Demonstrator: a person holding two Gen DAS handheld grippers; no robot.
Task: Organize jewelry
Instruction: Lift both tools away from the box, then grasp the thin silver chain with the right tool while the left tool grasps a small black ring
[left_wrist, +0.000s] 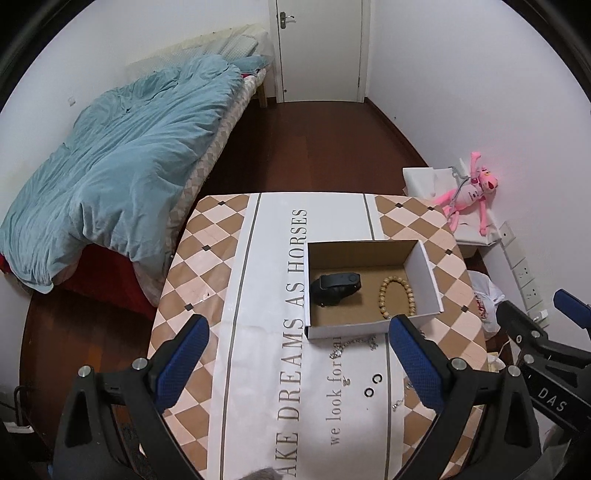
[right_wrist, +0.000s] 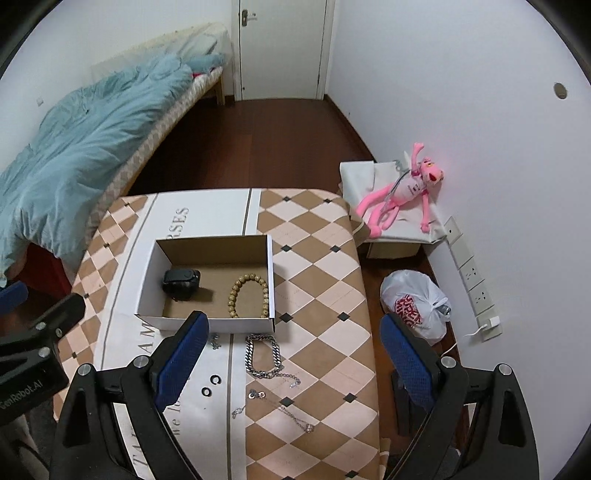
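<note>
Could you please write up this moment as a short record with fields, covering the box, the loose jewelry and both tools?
box: open cardboard, on the table
in box: black watch, wooden bead bracelet
outside box: chunky silver chain, thin chain, two small rings, all lying in front of the box
left tool: open, empty
right tool: open, empty

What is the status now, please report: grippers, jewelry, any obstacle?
Left gripper open, empty. Right gripper open, empty. Black watch and bead bracelet in box; silver chain on table, outside. Nothing in the way.
</note>
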